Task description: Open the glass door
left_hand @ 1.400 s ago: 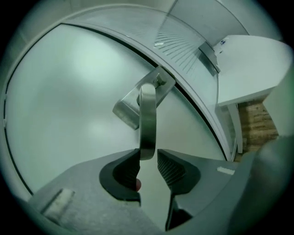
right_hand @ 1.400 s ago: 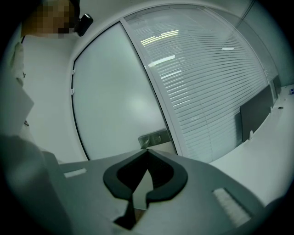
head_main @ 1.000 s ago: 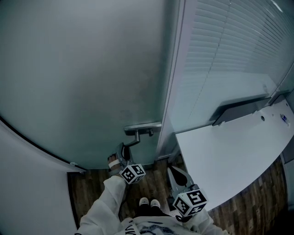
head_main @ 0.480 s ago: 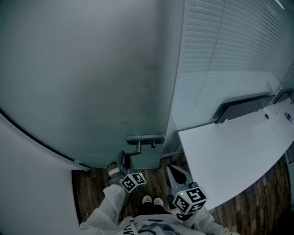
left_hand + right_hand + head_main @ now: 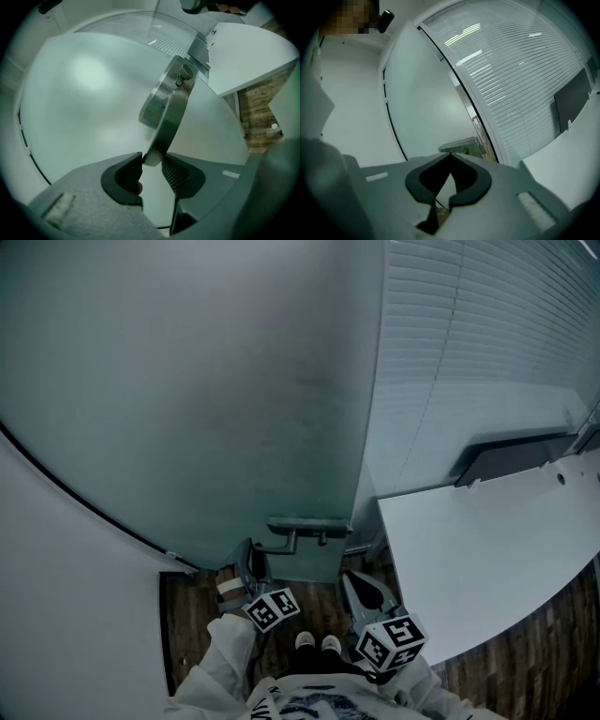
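Note:
The frosted glass door (image 5: pixel 187 381) fills the head view, its metal lever handle (image 5: pixel 298 529) low at its right edge. My left gripper (image 5: pixel 253 563) reaches up to the lever's free end. In the left gripper view the lever's tip (image 5: pixel 166 112) sits between the pads of the left gripper (image 5: pixel 152 161); the jaws are opening and still touch the tip. My right gripper (image 5: pixel 361 589) hangs to the right, below the handle, shut on nothing. In the right gripper view the right gripper (image 5: pixel 450 154) points at the door (image 5: pixel 422 93), which stands ajar from its frame.
A wall of glass with white blinds (image 5: pixel 469 334) runs to the right of the door. A white desk (image 5: pixel 487 540) with a dark screen (image 5: pixel 511 456) juts in at the right. A white wall (image 5: pixel 66 596) closes the left; wood floor (image 5: pixel 187 615) and shoes (image 5: pixel 317 643) lie below.
The handle and the door's edge have slid right and down in the head view. My left gripper has gone with the lever's end. The right gripper has hardly moved.

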A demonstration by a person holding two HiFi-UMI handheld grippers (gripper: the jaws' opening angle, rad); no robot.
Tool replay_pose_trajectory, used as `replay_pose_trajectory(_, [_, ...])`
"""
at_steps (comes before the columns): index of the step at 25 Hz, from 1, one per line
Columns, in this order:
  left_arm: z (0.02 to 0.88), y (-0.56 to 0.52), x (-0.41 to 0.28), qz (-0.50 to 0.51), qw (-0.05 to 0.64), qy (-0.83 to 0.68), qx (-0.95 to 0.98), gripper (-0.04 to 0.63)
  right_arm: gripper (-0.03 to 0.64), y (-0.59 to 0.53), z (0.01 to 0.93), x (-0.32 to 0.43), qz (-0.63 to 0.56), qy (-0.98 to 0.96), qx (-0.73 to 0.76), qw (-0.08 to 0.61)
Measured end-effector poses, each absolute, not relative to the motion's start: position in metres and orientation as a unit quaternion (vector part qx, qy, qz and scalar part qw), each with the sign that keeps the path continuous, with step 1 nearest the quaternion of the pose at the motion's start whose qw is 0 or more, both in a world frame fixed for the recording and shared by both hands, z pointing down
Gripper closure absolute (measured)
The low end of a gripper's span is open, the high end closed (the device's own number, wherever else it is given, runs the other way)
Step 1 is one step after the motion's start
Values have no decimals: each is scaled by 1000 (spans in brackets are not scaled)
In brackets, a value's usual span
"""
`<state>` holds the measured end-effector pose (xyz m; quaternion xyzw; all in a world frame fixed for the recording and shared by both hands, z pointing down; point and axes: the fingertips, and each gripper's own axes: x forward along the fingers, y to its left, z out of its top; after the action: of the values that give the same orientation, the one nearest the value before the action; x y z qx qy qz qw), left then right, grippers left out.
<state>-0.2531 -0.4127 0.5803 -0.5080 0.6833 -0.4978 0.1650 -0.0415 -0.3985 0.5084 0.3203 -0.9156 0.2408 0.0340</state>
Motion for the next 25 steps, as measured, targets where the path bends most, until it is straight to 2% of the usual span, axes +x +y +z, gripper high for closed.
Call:
replay_pose_trajectory(7, [571, -387, -260, -511, 161, 671, -512, 449, 612, -354, 481, -34, 229, -925, 302, 27])
replay_pose_trajectory(10, [563, -359, -265, -495, 131, 690, -511, 458, 612, -333, 471, -14, 215, -922, 323, 15])
replay_pose_trajectory(11, [563, -337, -264, -474, 110, 705, -516, 479, 612, -318, 470, -7, 211, -921, 328, 12])
replay_pose_trajectory(13, [564, -284, -250, -402, 59, 731, -548, 595, 612, -281, 471, 7, 203, -920, 334, 12])
replay_pose_trajectory(16, [553, -212, -202, -257, -15, 740, -621, 596, 612, -223, 472, 20, 188, -924, 332, 15])
replay_pose_trajectory(18, [532, -162, -169, -178, -37, 742, -646, 597, 612, -179, 467, 28, 176, -928, 327, 15])
replay_pose_trajectory(21, [505, -80, -123, -116, -32, 732, -671, 597, 612, -106, 467, 43, 163, -929, 331, 22])
replay_pose_trajectory(25, [474, 6, -81, -83, -18, 721, -688, 597, 614, -29, 462, 63, 161, -927, 337, 33])
